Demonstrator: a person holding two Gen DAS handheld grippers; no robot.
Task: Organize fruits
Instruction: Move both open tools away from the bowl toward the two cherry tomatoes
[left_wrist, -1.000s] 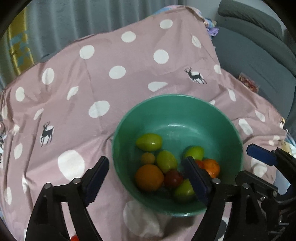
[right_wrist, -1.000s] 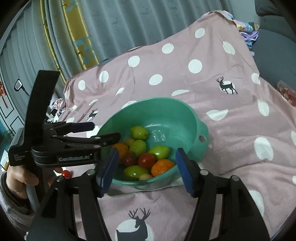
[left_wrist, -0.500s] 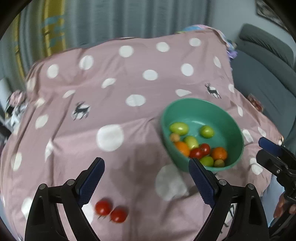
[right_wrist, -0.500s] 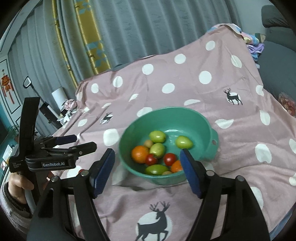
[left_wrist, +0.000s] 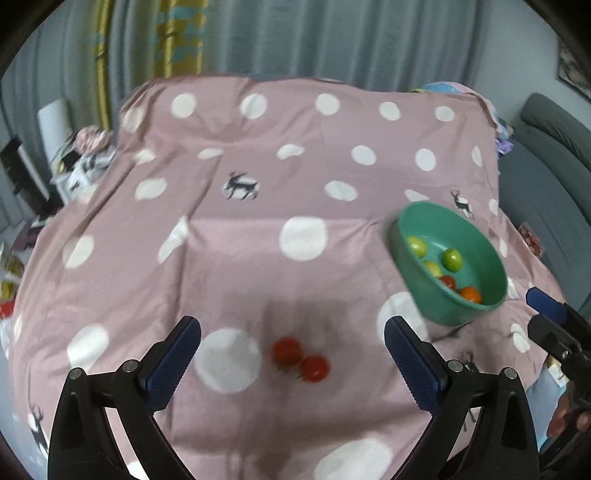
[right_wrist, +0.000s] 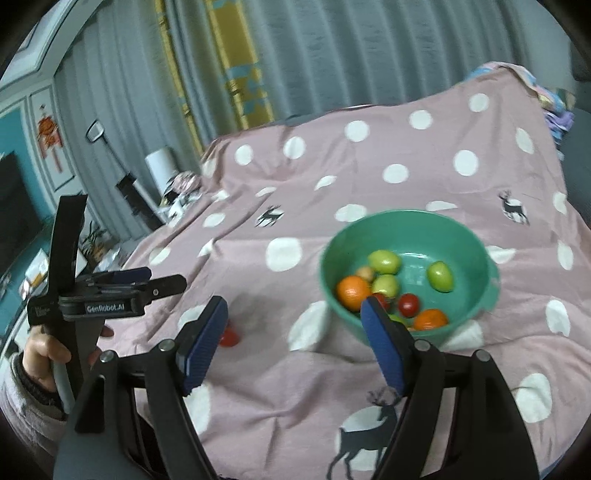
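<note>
A green bowl (left_wrist: 480, 236) (right_wrist: 476, 240) holds several green, orange and red fruits on the pink polka-dot cloth. Two red tomatoes (left_wrist: 300, 359) lie side by side on the cloth, left of the bowl. My left gripper (left_wrist: 291, 354) is open and empty, with the tomatoes just ahead between its jaws. It also shows in the right wrist view (right_wrist: 147, 280). My right gripper (right_wrist: 293, 326) is open and empty, near the bowl's front-left rim. One tomato (right_wrist: 229, 336) peeks out beside its left finger.
The pink cloth (left_wrist: 258, 229) covers a raised surface that drops off at the sides. A grey sofa (left_wrist: 546, 177) stands to the right. Curtains hang behind. Clutter and a white roll (right_wrist: 160, 162) sit at the far left.
My left gripper has swung left, away from above the bowl, and now faces the two tomatoes. My right gripper has pulled back and up from the bowl. Both stay open.
</note>
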